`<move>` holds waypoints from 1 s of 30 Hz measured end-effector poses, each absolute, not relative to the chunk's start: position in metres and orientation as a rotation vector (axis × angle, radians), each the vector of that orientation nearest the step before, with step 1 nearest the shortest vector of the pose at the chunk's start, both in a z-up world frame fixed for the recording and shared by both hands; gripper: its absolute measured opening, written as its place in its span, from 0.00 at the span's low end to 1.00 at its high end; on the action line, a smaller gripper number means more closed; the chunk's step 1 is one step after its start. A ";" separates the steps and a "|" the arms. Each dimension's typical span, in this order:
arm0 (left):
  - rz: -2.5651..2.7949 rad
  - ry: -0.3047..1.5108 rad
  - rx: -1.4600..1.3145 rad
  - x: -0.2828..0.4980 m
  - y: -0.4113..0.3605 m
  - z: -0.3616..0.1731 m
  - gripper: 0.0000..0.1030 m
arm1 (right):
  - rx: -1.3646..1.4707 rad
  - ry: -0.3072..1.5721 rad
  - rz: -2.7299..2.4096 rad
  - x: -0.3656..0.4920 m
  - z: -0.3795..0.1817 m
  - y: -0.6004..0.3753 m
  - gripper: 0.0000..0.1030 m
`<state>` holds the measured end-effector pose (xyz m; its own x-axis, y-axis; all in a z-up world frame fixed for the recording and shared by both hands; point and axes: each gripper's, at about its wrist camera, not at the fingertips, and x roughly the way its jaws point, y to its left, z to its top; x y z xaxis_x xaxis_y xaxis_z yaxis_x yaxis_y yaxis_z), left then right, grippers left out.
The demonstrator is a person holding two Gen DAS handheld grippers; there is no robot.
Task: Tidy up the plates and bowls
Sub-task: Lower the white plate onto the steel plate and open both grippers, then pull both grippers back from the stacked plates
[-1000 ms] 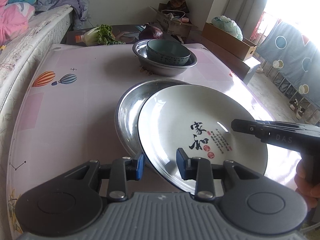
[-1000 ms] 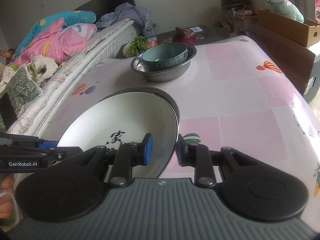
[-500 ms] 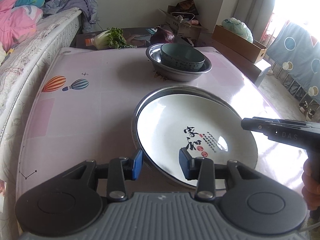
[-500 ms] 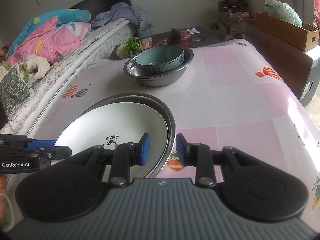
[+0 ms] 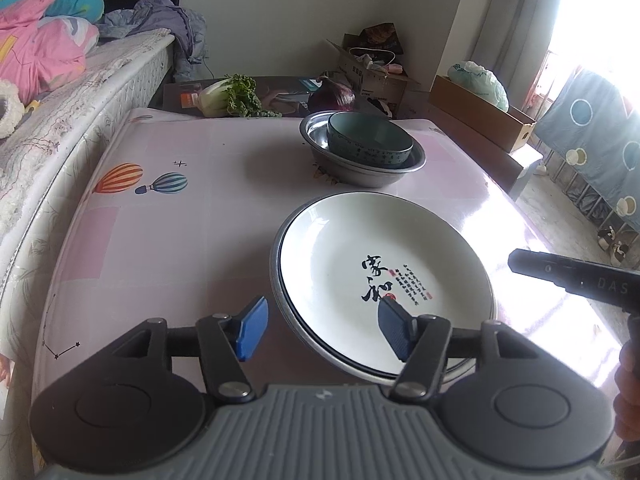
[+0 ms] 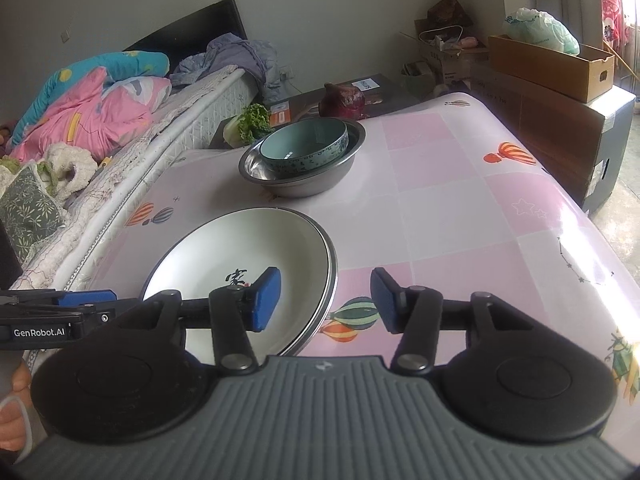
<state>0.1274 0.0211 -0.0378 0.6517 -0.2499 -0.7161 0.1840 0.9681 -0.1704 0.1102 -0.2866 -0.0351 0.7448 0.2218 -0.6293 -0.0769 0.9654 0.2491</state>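
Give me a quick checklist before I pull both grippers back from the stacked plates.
1. Left gripper open: ok.
2. Right gripper open: ok.
3. White plate nested in the steel plate: ok.
4. Pads clear of the plate rim: cannot tell; each gripper straddles the edge.
5. Teal bowl seated in the steel basin: ok, slightly off-centre.
6. Stack fully on the table: ok.
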 end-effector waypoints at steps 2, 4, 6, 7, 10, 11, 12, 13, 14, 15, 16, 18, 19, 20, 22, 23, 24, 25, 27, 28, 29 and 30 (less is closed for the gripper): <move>-0.240 0.822 -0.104 0.126 0.024 -0.038 0.69 | 0.205 0.699 0.152 0.102 -0.030 -0.289 0.60; -0.234 0.820 -0.123 0.124 0.028 -0.037 0.75 | 0.191 0.683 0.136 0.095 -0.024 -0.291 0.74; -0.231 0.816 -0.141 0.122 0.031 -0.036 0.78 | 0.167 0.657 0.119 0.087 -0.017 -0.291 0.84; -0.229 0.813 -0.149 0.122 0.033 -0.035 0.79 | 0.156 0.650 0.112 0.084 -0.014 -0.291 0.86; -0.220 0.806 -0.153 0.120 0.035 -0.033 0.81 | 0.112 0.630 0.077 0.075 -0.006 -0.292 0.96; -0.216 0.802 -0.152 0.119 0.036 -0.032 0.82 | 0.097 0.626 0.064 0.072 -0.004 -0.292 0.99; -0.214 0.800 -0.151 0.118 0.036 -0.032 0.83 | 0.084 0.623 0.056 0.070 -0.002 -0.292 0.99; -0.212 0.799 -0.150 0.117 0.036 -0.031 0.83 | 0.064 0.623 0.042 0.068 -0.001 -0.291 0.99; -0.212 0.798 -0.150 0.116 0.036 -0.031 0.83 | 0.044 0.623 0.029 0.065 0.000 -0.290 0.99; -0.213 0.797 -0.151 0.116 0.036 -0.031 0.83 | 0.026 0.626 0.021 0.063 0.001 -0.289 0.99; -0.213 0.796 -0.151 0.115 0.035 -0.031 0.83 | 0.010 0.629 0.014 0.062 0.002 -0.289 0.99; -0.215 0.794 -0.150 0.113 0.035 -0.031 0.83 | -0.018 0.634 0.003 0.059 0.003 -0.288 0.99; -0.216 0.795 -0.150 0.113 0.035 -0.031 0.83 | -0.035 0.637 -0.004 0.058 0.003 -0.286 0.99; -0.218 0.795 -0.151 0.112 0.035 -0.031 0.83 | -0.051 0.637 -0.013 0.056 0.004 -0.284 0.99; -0.222 0.795 -0.156 0.111 0.035 -0.031 0.83 | -0.072 0.636 -0.023 0.054 0.006 -0.282 0.99; -0.223 0.795 -0.157 0.111 0.035 -0.031 0.83 | -0.076 0.636 -0.026 0.054 0.006 -0.281 0.99; -0.224 0.795 -0.158 0.111 0.035 -0.030 0.84 | -0.075 0.636 -0.027 0.053 0.007 -0.282 0.99; -0.224 0.794 -0.158 0.111 0.035 -0.030 0.84 | -0.069 0.635 -0.024 0.052 0.008 -0.282 0.99; -0.224 0.791 -0.155 0.110 0.035 -0.030 0.84 | -0.050 0.636 -0.019 0.052 0.010 -0.284 0.99; -0.224 0.791 -0.155 0.110 0.034 -0.029 0.84 | -0.041 0.637 -0.019 0.052 0.010 -0.284 0.99; -0.224 0.792 -0.156 0.110 0.035 -0.029 0.84 | -0.033 0.639 -0.024 0.052 0.010 -0.286 0.99; -0.225 0.794 -0.157 0.110 0.035 -0.029 0.84 | -0.027 0.641 -0.030 0.052 0.010 -0.287 0.99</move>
<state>0.1099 0.0346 -0.0294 0.6792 -0.2578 -0.6871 0.1403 0.9646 -0.2231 0.0519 -0.2867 0.0101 0.8009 -0.0367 -0.5977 0.0198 0.9992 -0.0347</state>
